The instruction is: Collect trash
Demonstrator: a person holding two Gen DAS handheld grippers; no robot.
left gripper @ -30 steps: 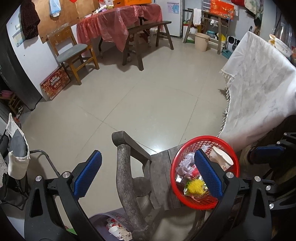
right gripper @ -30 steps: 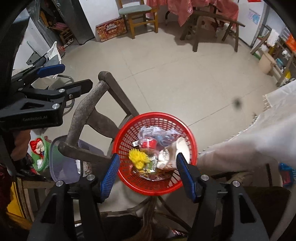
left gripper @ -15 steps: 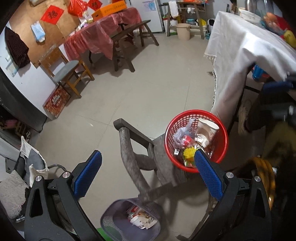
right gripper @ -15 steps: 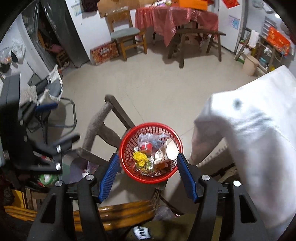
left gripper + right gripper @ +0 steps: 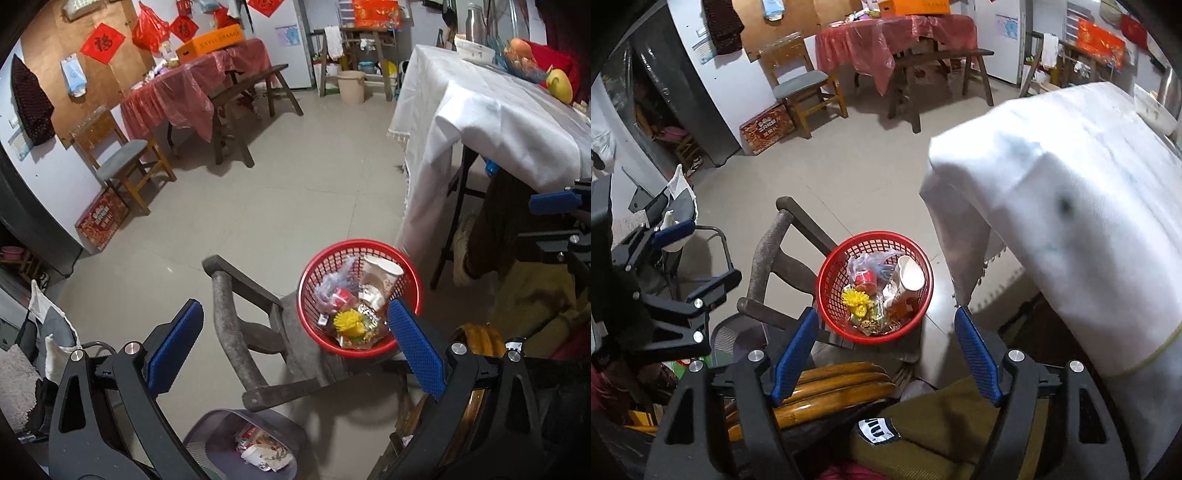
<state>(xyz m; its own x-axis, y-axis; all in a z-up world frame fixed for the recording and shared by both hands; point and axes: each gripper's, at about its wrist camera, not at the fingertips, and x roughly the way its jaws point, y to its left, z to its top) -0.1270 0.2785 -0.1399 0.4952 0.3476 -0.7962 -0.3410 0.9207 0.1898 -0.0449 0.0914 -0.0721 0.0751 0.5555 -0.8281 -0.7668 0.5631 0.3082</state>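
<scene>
A red mesh basket [image 5: 354, 243] [image 5: 823, 284] sits on the seat of a dark wooden chair [image 5: 229, 317]. It holds a paper cup [image 5: 382, 273] [image 5: 910, 273], a yellow item [image 5: 855, 297], a plastic bag and other scraps. My left gripper [image 5: 295, 343] is open above the chair, its right finger overlapping the basket's near rim in the picture, nothing gripped. My right gripper [image 5: 886, 350] hangs above and short of the basket; its jaws are opening with nothing between them. A grey mesh waste bin [image 5: 207, 443] with trash in it stands on the floor by the chair.
A table under a white cloth [image 5: 498, 122] [image 5: 1071, 206] stands close on the right. A glossy brown chair back [image 5: 842, 384] and a person's olive trouser leg [image 5: 942, 424] lie under the right gripper. Open tiled floor [image 5: 277, 206] stretches beyond the chair.
Both grippers have drawn up and back from the basket, which now looks smaller and farther off. The right jaws stand wider. The tabletop has come into the left view.
</scene>
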